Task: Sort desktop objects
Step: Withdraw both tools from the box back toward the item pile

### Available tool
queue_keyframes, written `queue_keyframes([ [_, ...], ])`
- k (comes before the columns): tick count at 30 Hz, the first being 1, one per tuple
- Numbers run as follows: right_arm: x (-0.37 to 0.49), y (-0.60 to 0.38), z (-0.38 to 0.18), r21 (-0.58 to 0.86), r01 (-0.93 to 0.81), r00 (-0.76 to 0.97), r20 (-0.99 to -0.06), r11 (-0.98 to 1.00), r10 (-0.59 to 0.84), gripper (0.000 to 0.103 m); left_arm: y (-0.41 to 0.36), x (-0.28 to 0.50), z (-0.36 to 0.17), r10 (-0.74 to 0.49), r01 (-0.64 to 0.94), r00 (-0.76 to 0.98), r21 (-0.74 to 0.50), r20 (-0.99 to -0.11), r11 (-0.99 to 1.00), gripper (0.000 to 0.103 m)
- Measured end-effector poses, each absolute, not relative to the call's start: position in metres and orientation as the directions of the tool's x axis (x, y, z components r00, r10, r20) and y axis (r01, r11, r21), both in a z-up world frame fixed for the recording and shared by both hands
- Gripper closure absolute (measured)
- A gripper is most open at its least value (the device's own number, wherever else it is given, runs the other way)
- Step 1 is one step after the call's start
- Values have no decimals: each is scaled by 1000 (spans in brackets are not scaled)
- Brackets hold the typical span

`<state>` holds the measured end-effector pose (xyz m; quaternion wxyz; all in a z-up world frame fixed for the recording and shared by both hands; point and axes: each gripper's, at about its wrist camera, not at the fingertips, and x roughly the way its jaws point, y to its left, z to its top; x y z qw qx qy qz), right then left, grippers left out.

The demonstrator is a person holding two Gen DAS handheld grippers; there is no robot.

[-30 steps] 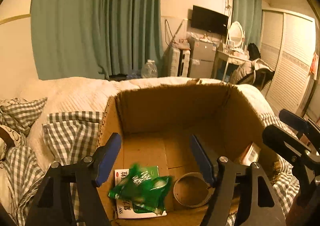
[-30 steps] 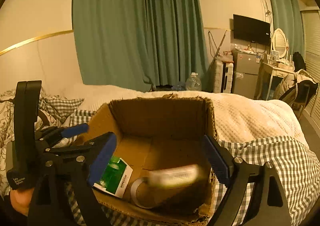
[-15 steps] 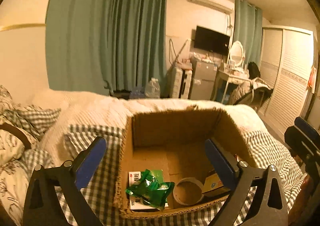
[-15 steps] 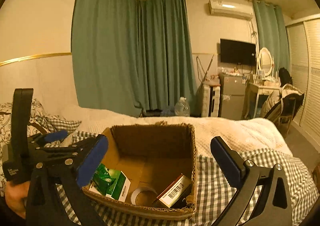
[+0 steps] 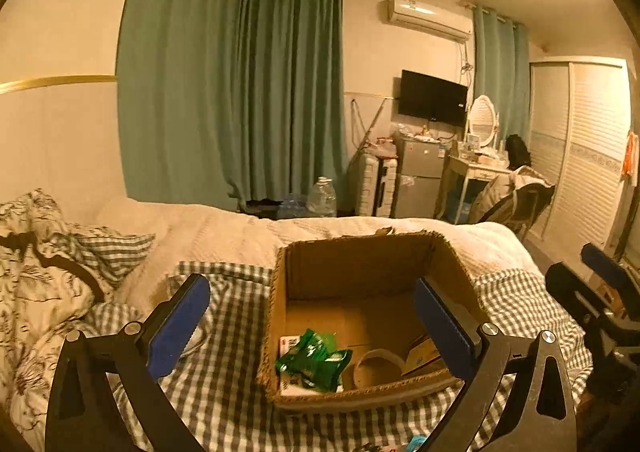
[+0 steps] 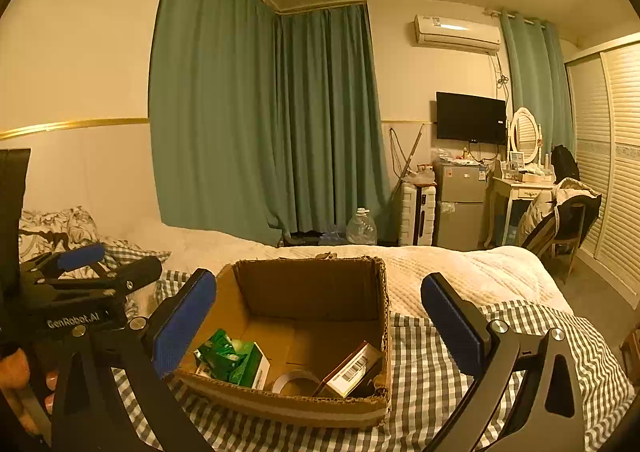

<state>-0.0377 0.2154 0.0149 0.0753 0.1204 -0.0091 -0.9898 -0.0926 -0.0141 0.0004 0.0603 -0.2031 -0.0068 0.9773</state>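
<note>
left wrist view: left gripper [image 5: 312, 326] spread wide, blue pads [image 5: 178, 326] apart, nothing between them, held above and short of the cardboard box [image 5: 356, 256]. box sits open on a checked blanket [image 5: 224, 380] over the bed. inside, near wall: green packet [image 5: 316, 358] lying on a white carton [image 5: 289, 344], a tape roll [image 5: 378, 368] beside it, a brown carton [image 5: 422, 356] at the right corner. right gripper's blue-tipped fingers [image 5: 604, 270] show at the right edge.

right wrist view: right gripper [image 6: 316, 326] also wide open and empty, box [image 6: 312, 288] framed between its pads. same contents: green packet [image 6: 222, 358] on its carton at left, tape roll [image 6: 294, 380] in the middle, barcode carton [image 6: 352, 368] leaning in the right corner. left gripper [image 6: 92, 268] at the left edge, a hand [image 6: 16, 376] below it. green curtains [image 6: 260, 124] behind the bed.
</note>
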Motion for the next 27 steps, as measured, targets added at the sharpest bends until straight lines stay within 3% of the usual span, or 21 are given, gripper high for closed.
queue_keyframes([
  [9,-7,212,10,76,150,-947,-274,-986,-166,0,-9,-62,0,116,-128,-934,12,-338,-992,0],
  [14,9,212,11,47,128,-955,-262,-991,-136,0,0,-48,-9,139,-146,-926,-7,-350,-989,0],
  [17,15,217,7,34,95,-959,-264,-995,-100,0,-3,-35,-15,153,-146,-943,-43,-296,-988,0],
  [27,26,235,-12,37,86,-947,-309,-996,-93,0,-15,-32,-39,66,-65,-923,-16,-380,-998,0],
])
